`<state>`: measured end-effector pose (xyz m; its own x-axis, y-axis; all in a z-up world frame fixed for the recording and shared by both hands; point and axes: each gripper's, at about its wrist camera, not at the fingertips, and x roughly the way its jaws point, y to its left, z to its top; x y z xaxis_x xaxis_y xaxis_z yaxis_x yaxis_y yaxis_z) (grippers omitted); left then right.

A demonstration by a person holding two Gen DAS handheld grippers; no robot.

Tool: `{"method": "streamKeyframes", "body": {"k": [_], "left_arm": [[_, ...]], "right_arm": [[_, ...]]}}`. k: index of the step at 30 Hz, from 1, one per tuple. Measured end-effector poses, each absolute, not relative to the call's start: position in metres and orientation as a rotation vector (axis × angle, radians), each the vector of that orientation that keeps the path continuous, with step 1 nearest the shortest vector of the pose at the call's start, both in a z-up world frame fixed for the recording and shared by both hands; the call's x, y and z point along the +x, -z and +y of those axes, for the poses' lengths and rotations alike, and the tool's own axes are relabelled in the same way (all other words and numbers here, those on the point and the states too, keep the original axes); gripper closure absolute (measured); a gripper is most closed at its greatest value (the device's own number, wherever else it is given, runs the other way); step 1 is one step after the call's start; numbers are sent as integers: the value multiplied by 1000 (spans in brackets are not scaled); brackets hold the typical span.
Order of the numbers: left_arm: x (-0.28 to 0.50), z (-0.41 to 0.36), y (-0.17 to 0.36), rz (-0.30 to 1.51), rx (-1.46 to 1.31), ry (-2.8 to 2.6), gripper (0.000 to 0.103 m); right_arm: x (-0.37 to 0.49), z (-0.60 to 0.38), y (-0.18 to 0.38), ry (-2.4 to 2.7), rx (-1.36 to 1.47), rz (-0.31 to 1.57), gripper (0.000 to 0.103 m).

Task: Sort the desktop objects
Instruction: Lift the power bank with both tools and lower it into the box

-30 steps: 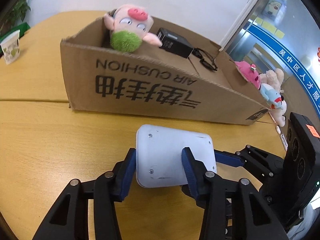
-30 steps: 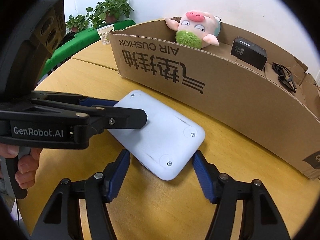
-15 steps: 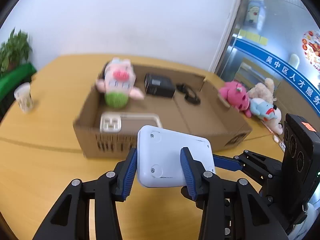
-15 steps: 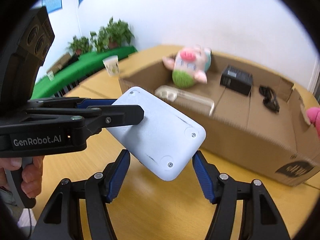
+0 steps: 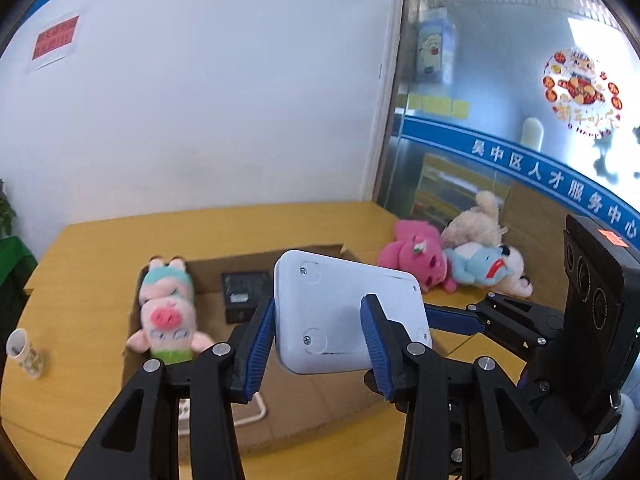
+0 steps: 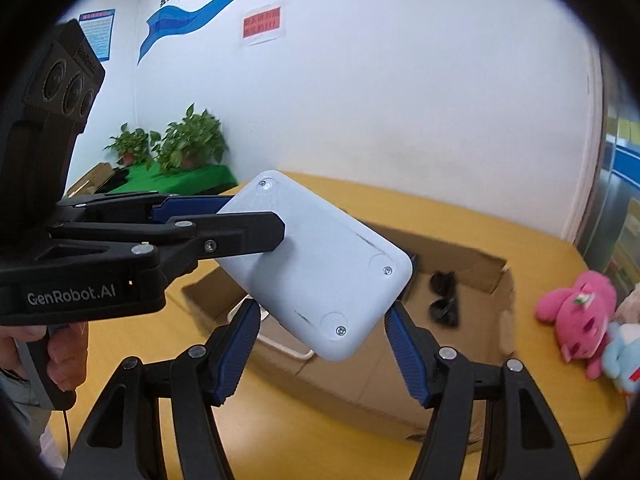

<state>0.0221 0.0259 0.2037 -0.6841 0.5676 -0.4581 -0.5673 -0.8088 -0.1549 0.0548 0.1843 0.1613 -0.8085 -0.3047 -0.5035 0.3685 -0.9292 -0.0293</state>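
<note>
White plastic fills the middle of both views: the flat white device (image 5: 348,312) that lay on the table (image 5: 100,248) a second ago is now up in the air, carried between both pairs of tongs. I have the left tongs (image 5: 318,340) pinched on one short end, blue pads pressed to its edges, and the right tongs (image 6: 320,344) spread wider across the other end, clamping its long sides. Neither opening has shifted during the lift, so I read the grip as steady.

What changed is height and angle. Earlier I was looking at the printed near wall of the cardboard box (image 6: 472,276); now I see over its rim and down inside, where the pig plush (image 5: 168,320) lies at the left end, the black adapter (image 5: 244,296) sits just right of it, and the sunglasses (image 6: 444,300) lie further right. A white handled tray (image 5: 256,412) shows by the near wall.

By my judgement the device has cleared the rim and hangs above the box's near side, so lowering it in comes next. The open floor between adapter and sunglasses looks the likeliest spot.
</note>
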Motion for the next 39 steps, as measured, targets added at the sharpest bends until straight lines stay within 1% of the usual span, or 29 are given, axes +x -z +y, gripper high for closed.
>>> {"method": "streamKeyframes", "body": {"k": [3, 7, 12, 17, 23, 25, 29, 33, 35, 36, 39], "left_arm": [[1, 37, -215, -29, -656, -2409, 62], [-29, 48, -221, -46, -670, -2391, 62], [-78, 58, -202, -49, -770, -2401, 62], [-123, 62, -159, -40, -920, -2393, 67], [-169, 64, -86, -70, -1180, -2312, 67], [-178, 67, -69, -57, -1237, -2304, 67], [-190, 77, -40, -46, -1343, -2272, 67], [-198, 83, -15, -53, -1461, -2217, 67], [-204, 83, -3, -108, -1529, -2174, 61], [-205, 81, -1, -132, -1546, -2167, 61], [-202, 77, 1, -114, -1570, -2188, 60]], "right_arm": [[38, 191, -176, 2713, 711, 233, 39], [9, 203, -186, 2703, 735, 242, 39], [-38, 204, -177, 2673, 829, 336, 38], [-93, 203, -135, 2566, 1012, 340, 38], [-139, 203, -69, 2400, 1252, 253, 38], [-154, 200, -45, 2346, 1340, 245, 38], [-172, 197, -13, 2270, 1489, 245, 38], [-183, 199, 7, 2204, 1599, 243, 38], [-186, 198, 16, 2189, 1642, 233, 38], [-186, 198, 18, 2195, 1645, 230, 36], [-182, 196, 16, 2208, 1658, 256, 37]]}}
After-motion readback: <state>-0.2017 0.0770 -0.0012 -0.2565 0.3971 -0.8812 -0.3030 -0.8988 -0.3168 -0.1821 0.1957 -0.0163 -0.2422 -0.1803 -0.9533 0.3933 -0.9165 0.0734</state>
